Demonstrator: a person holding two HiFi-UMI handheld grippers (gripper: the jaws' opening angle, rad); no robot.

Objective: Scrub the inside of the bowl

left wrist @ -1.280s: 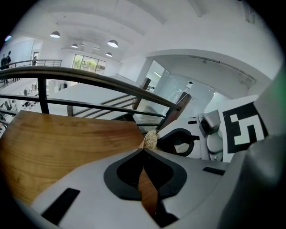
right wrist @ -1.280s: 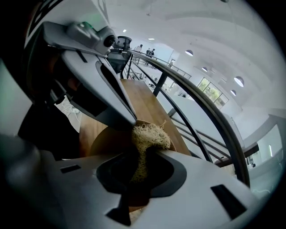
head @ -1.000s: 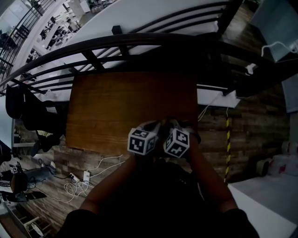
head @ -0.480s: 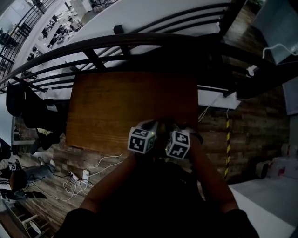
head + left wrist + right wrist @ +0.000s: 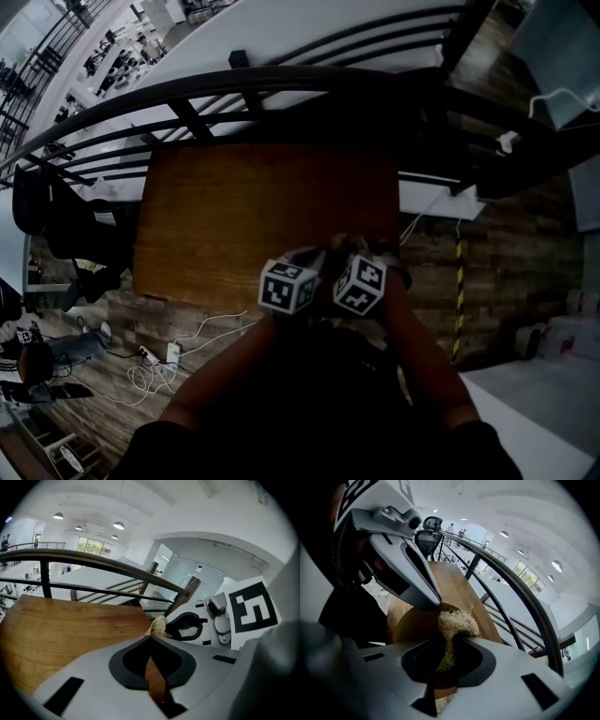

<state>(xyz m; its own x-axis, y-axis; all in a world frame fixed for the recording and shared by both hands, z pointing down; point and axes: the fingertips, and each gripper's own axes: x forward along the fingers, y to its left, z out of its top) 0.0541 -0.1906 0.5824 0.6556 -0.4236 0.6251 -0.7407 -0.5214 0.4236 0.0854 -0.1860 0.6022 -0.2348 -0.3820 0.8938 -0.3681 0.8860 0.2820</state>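
Note:
A brown wooden bowl [image 5: 415,627] sits near the wooden table's [image 5: 244,206] front edge; in the head view both grippers hide it. My left gripper [image 5: 151,637] is shut on the bowl's wall, which shows as a thin brown strip [image 5: 154,681] between its jaws. In the right gripper view the left gripper's tip [image 5: 431,603] rests on the bowl's rim. My right gripper [image 5: 452,641] is shut on a straw-coloured fibre scrubber [image 5: 457,623], whose tuft sticks out over the bowl's inside. The two grippers [image 5: 314,255] [image 5: 344,251] stand side by side, almost touching.
A dark metal railing [image 5: 281,84] curves along the table's far edge, with a drop to a lower floor beyond. Cables and a power strip [image 5: 173,354] lie on the plank floor at the left. A dark chair [image 5: 56,230] stands left of the table.
The right gripper has shifted slightly away from me with the scrubber. The left gripper has kept still on the bowl.

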